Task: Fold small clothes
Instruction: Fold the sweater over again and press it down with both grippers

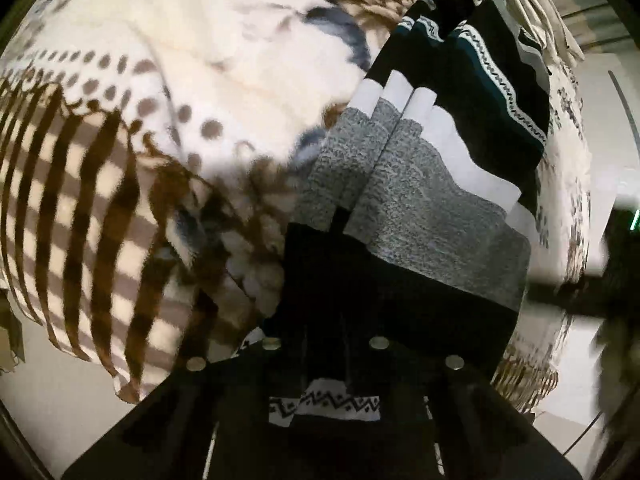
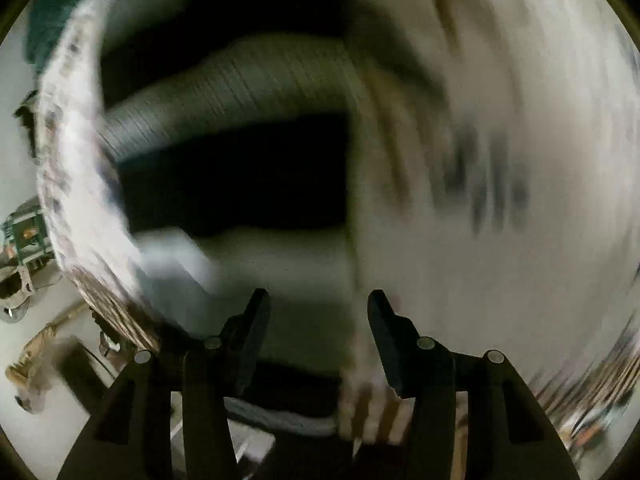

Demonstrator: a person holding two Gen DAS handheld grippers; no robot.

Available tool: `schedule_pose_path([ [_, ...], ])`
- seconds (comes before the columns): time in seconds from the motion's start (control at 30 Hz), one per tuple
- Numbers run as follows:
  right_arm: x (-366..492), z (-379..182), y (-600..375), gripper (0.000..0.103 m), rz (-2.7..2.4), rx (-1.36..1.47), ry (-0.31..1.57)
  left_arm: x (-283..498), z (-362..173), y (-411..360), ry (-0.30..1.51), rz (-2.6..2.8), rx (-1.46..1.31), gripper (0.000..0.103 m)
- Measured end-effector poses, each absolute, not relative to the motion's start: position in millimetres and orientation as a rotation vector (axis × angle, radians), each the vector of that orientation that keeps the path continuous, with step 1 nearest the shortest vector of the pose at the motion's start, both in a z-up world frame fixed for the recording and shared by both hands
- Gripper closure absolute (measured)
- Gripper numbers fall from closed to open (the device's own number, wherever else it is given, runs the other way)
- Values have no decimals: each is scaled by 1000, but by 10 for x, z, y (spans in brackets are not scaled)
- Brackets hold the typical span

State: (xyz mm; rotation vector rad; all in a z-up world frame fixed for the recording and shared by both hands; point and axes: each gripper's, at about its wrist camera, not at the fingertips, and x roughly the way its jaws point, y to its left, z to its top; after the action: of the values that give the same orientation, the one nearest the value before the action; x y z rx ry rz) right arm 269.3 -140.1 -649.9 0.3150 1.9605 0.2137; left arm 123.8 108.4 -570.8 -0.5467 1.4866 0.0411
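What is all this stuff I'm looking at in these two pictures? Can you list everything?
Patterned blanket: one, cream with brown stripes, dots and blue-grey marks, spread under everything.
Banded garment: one, black, grey, white and teal bands with a zigzag trim, lying on the blanket, its near edge running down to the left gripper.
Pale cloth: count unclear, off-white, beyond the garment at the top right of the left wrist view.
Floor: pale, around the blanket's edge.
Clutter: too blurred to name, at the left edge of the right wrist view.
Left gripper: one, black, shut on the banded garment.
Right gripper: one, black, open, nothing between its fingers, above the garment; view motion-blurred.
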Motion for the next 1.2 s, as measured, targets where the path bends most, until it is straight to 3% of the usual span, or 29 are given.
schedule_pose_path([
  [0.07,2300,-6654,-1450,50,223,418,2005,1188,-5600,1103,1459,53,-545,96],
  [0.1,2143,-6675,-1468,59,231,475,1992,1163,-5530,1121,1443,60,-546,96],
  [0.13,2058,-6658,-1478,72,236,504,1971,1116,-5425,1164,1420,67,-558,96],
  [0.17,1963,-6636,-1474,96,239,515,1955,1090,-5382,1191,1415,69,-567,96],
  [0.27,1803,-6557,-1447,96,240,454,1930,1019,-5416,1264,1453,84,-560,96],
  [0.37,1830,-6471,-1471,94,262,455,1933,986,-5288,1316,1490,55,-583,87],
  [0.43,1971,-6325,-1527,90,284,476,1907,1098,-5033,1282,1458,11,-568,68],
  [0.47,2092,-6222,-1566,80,295,495,1877,1184,-4916,1289,1432,-8,-574,54],
  [0.5,2205,-6140,-1598,63,298,509,1852,1254,-4862,1300,1411,-11,-573,45],
  [0.57,2506,-5960,-1733,53,297,541,1774,1626,-4692,1321,1324,-61,-607,41],
  [0.83,4192,-5791,-2149,49,185,604,1530,4012,-4876,1069,1170,-277,-658,41],
  [1.03,5274,-5996,-2204,49,125,673,1474,5167,-5611,894,1307,-327,-675,44],
  [1.07,5405,-6053,-2198,49,112,670,1477,5233,-5658,899,1295,-334,-686,57],
  [1.1,5519,-6106,-2204,48,103,669,1485,5274,-5670,908,1283,-330,-678,95],
  [1.2,5744,-6280,-2205,49,92,663,1510,5358,-5560,948,1225,-373,-661,95],
])
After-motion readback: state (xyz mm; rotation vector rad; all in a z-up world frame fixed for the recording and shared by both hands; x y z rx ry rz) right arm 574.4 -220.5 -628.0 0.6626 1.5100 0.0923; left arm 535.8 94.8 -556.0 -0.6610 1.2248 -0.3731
